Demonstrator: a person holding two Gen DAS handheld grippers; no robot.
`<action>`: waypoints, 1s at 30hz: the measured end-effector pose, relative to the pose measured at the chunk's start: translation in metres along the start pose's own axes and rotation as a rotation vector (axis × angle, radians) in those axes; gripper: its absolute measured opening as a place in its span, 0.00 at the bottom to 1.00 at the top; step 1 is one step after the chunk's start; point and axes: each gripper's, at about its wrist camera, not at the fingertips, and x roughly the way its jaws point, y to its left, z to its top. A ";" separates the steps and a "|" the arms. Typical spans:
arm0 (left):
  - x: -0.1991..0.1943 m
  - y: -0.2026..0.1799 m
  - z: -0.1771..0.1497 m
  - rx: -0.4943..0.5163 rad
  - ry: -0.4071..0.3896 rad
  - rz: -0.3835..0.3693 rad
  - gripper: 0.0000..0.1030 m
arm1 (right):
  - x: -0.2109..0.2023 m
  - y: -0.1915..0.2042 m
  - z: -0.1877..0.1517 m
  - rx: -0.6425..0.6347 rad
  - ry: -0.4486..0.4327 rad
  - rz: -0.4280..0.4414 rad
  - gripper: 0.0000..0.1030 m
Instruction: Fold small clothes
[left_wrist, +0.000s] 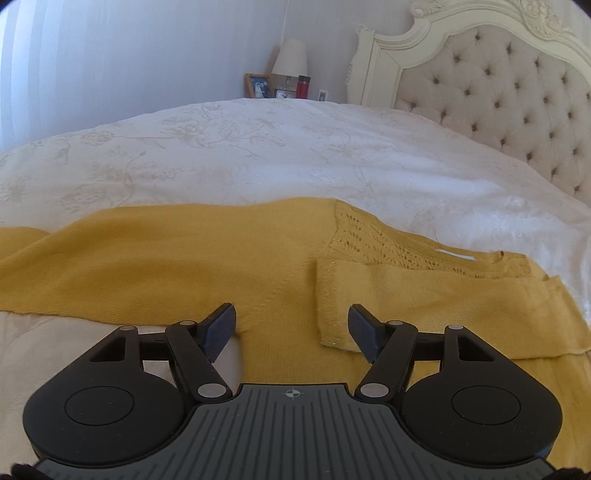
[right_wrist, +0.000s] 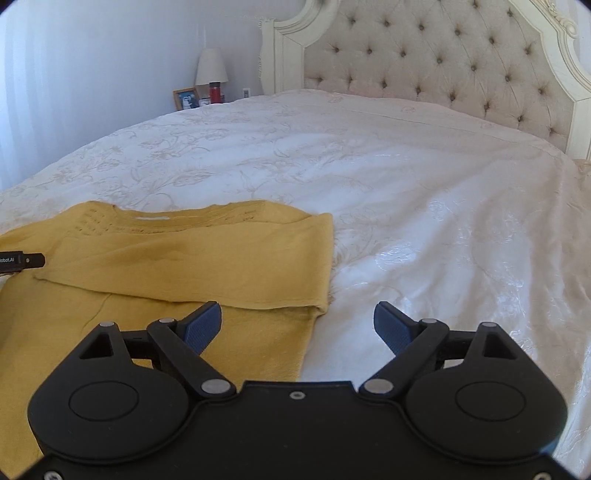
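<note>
A mustard-yellow knit sweater (left_wrist: 192, 266) lies flat on the white bedspread (left_wrist: 258, 147), neckline with a white label (left_wrist: 454, 255) toward the right. One sleeve (left_wrist: 424, 306) is folded across the body. My left gripper (left_wrist: 291, 314) hovers open just above the sweater, with nothing between its fingers. In the right wrist view the same sweater (right_wrist: 192, 251) lies at the left with its folded sleeve (right_wrist: 221, 273) on top. My right gripper (right_wrist: 297, 314) stands wide open over the sweater's right edge, holding nothing. A part of the left gripper's tool (right_wrist: 22, 260) shows at the left edge.
The tufted headboard (right_wrist: 443, 62) rises behind the bed. A nightstand at the far corner carries a lamp (left_wrist: 290, 61), a photo frame (left_wrist: 258, 85) and a red bottle (left_wrist: 303, 86). The white bedspread (right_wrist: 406, 192) stretches beyond and right of the sweater.
</note>
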 end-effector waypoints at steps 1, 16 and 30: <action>-0.007 0.009 0.000 -0.008 -0.007 0.011 0.64 | -0.002 0.009 -0.003 -0.005 0.002 0.019 0.88; -0.069 0.199 0.025 -0.134 -0.050 0.274 0.64 | 0.007 0.130 -0.046 -0.067 -0.006 0.214 0.88; -0.084 0.295 -0.031 -0.518 -0.196 0.357 0.64 | 0.021 0.146 -0.075 -0.077 -0.025 0.164 0.91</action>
